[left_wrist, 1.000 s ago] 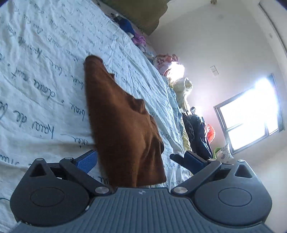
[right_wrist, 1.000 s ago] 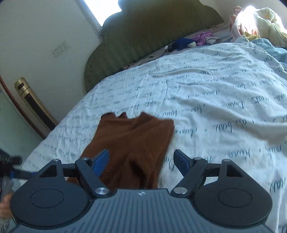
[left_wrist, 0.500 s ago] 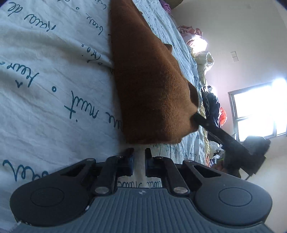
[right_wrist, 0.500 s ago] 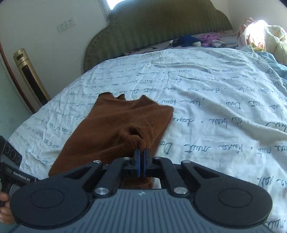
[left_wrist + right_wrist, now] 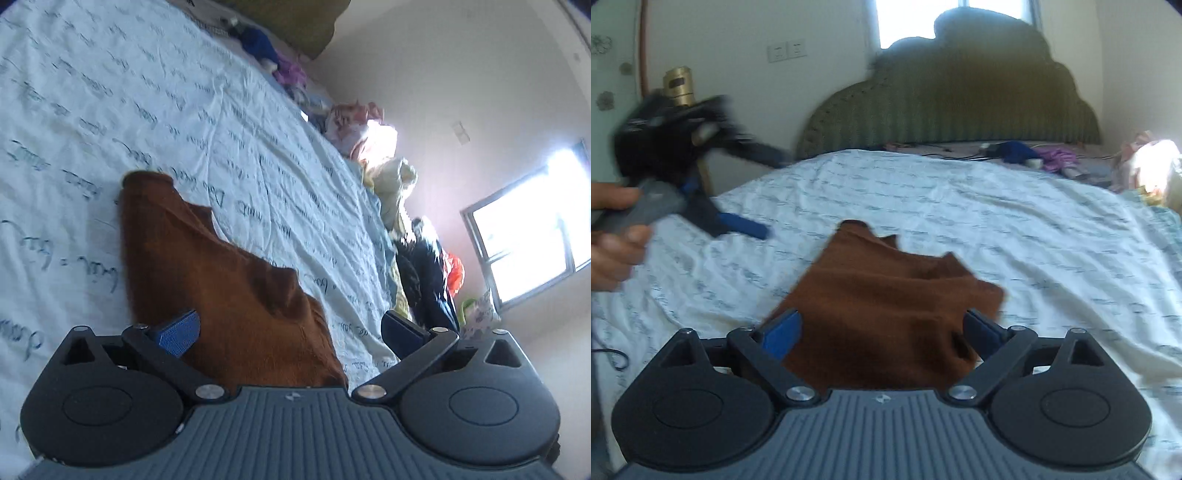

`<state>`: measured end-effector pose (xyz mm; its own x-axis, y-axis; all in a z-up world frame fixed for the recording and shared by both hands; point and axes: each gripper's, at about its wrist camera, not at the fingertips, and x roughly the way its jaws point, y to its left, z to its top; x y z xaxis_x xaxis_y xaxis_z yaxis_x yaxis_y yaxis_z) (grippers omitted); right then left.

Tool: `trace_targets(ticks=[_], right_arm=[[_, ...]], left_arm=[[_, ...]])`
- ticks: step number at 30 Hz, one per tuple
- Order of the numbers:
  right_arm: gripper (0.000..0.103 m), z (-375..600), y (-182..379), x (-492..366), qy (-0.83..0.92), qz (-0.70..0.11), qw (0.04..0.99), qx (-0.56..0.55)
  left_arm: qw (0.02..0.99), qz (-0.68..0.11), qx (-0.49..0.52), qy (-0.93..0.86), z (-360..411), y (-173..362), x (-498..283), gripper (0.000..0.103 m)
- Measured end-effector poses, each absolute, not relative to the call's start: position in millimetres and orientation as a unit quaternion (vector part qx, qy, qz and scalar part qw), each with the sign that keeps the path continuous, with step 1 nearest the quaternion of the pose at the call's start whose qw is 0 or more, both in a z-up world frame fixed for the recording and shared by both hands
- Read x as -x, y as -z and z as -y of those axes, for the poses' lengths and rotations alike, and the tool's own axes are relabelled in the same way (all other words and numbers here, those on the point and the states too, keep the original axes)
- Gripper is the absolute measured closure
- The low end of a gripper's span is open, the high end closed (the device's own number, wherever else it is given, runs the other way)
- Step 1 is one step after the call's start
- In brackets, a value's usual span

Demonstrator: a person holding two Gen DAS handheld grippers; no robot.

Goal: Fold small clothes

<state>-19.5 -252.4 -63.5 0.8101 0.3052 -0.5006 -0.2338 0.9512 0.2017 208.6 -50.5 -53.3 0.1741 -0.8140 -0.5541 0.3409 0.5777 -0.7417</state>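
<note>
Brown garment (image 5: 886, 314) is laid on the script-printed white bedsheet (image 5: 1015, 221), roughly mid-bed, well short of the green headboard (image 5: 949, 107). It appears partly folded into a rough rectangle, with two points left sticking up along the far edge and a lumpy ridge on the near right side. Right gripper (image 5: 882, 330) is seen with jaws opening, spread wide; cloth sits in the gap in the right wrist view, but no pinch by the blue pads is visible. Left gripper (image 5: 290, 326) jaws are likewise opening and spread; the garment's near end is seen between them in the left wrist view, not clamped. In the right wrist view the left gripper (image 5: 738, 192) is blurred, held off to the side above the sheet by a hand (image 5: 613, 236). Step judged: a fold just released, hands between grips. Next move likely calls for a fresh pinch on an edge or corner, ridge flattened, then another fold across. Risk: loose layers dragged if only the top ply is caught.
</note>
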Motion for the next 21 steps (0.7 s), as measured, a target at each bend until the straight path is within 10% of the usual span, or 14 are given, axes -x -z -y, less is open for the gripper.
trace_targets(ticks=[5,10,12,14,19,21], right_arm=[[0.01,199,97,-26,-0.152,-0.31,0.937,-0.048],[0.004,156,125,-25,-0.181,-0.325,0.918,0.136],[0.006,169,109,-20,-0.193,-0.326,0.919,0.114],[0.006,202,88,-9,-0.199,-0.298,0.932,0.048],[0.007,286,72,-22,-0.162,-0.287,0.942,-0.064],[0.053,312,77,-40,-0.142,-0.311,0.935,-0.09]], left_arm=[[0.772,-0.52,0.155,0.331,82,107,-246,0.008],[0.79,-0.511,0.187,0.281,43,117,-255,0.05],[0.79,-0.518,0.194,0.264,32,105,-251,0.048],[0.797,-0.504,0.195,0.27,21,83,-232,0.004],[0.769,-0.463,0.253,0.36,12,51,-155,0.0],[0.752,-0.469,0.26,0.384,20,56,-128,0.0]])
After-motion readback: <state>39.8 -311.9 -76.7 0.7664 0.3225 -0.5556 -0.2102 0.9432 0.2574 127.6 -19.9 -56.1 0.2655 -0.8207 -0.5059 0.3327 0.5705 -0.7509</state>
